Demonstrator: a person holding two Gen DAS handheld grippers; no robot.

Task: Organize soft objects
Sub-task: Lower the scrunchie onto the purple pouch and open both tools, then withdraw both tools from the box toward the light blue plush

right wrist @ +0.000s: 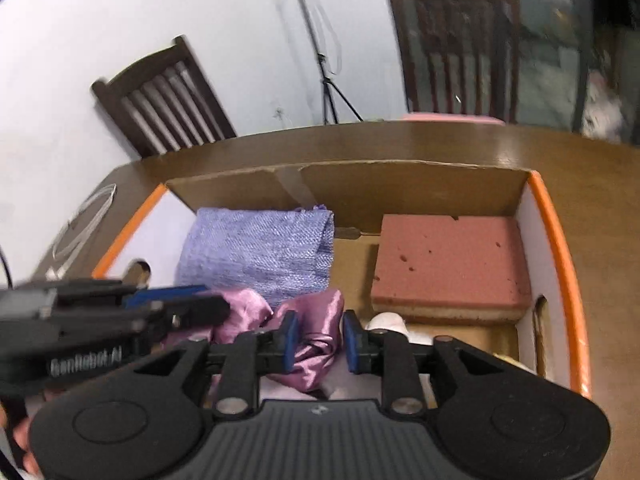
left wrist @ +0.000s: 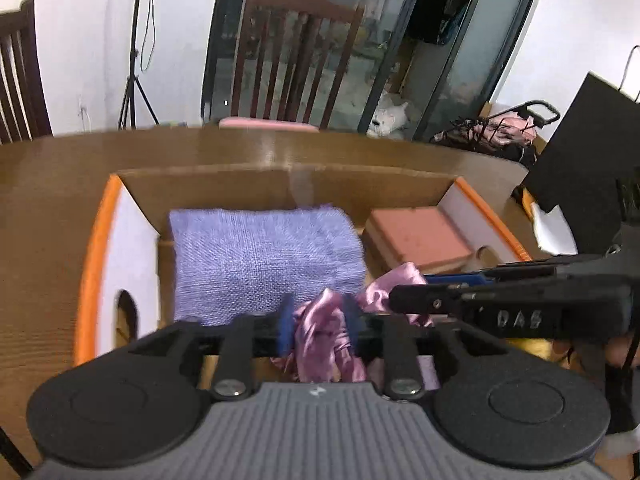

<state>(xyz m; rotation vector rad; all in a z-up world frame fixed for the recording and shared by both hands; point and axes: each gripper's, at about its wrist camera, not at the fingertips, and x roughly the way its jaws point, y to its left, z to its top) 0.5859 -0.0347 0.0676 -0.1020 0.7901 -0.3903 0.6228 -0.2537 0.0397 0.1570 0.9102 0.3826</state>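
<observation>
An open cardboard box with orange rims (left wrist: pixel 96 248) (right wrist: pixel 560 248) sits on the wooden table. Inside lie a folded purple woven cloth (left wrist: pixel 264 256) (right wrist: pixel 260 256) at the left and a pink sponge block (left wrist: pixel 420 240) (right wrist: pixel 448 264) at the right. A shiny pink satin cloth (left wrist: pixel 324 332) (right wrist: pixel 316 344) is bunched at the box's near side. My left gripper (left wrist: pixel 319 322) is shut on it. My right gripper (right wrist: pixel 320 340) also has the satin between its blue pads (right wrist: pixel 289 340), with a gap on the right pad's side. Each gripper shows in the other's view.
A white object (right wrist: pixel 386 322) lies in the box near the sponge. Wooden chairs (left wrist: pixel 296 60) (right wrist: pixel 160 100) stand behind the table (left wrist: pixel 48 184). A black panel (left wrist: pixel 580 152) stands at the right, a tripod (left wrist: pixel 134 92) by the wall, a wire loop (right wrist: pixel 84 220) on the table.
</observation>
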